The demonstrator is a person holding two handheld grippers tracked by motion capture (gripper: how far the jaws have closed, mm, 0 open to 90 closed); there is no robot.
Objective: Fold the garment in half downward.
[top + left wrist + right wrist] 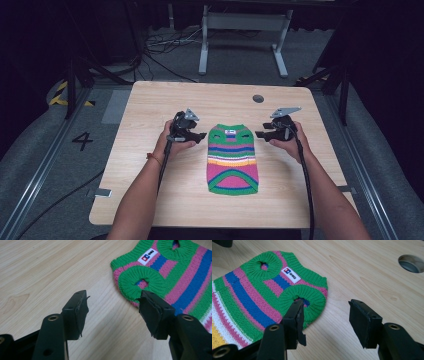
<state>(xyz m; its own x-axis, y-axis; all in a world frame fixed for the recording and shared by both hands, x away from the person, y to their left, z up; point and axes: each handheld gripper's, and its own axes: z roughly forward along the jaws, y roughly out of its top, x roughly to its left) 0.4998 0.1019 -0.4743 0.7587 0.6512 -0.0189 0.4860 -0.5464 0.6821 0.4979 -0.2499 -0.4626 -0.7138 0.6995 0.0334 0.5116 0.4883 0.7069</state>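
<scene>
The wooden table (150, 190) takes up most of the high view, with a round cable hole (258, 98) near its far edge at about one o'clock from the centre. Laid flat in the middle is the small striped knitted sweater (232, 159), green-trimmed, with pink, blue, yellow and white bands, its neck end pointing to twelve o'clock and its hem to six. A white label (147, 256) sits just below the collar.

The left gripper (199, 136) hovers at nine o'clock of the sweater's upper part, its jaws spread wide and empty; in the left gripper view one jaw sits over bare wood and the other over the edge of the near armhole (142, 280). The right gripper (260, 134) mirrors it at three o'clock, jaws likewise wide with nothing between them, one over the ribbed armhole (303, 300) and the other over wood.

The step in hand looks like taking hold of the two shoulder corners, probably to fold or lift the garment. To do it well, each gripper should drop until the lower jaw slides under the knit edge, bite both layers at the armhole's ribbing rather than a single loose strand, and close at matching spots so the sweater rises evenly. Pinching too shallowly risks the knit slipping out.
</scene>
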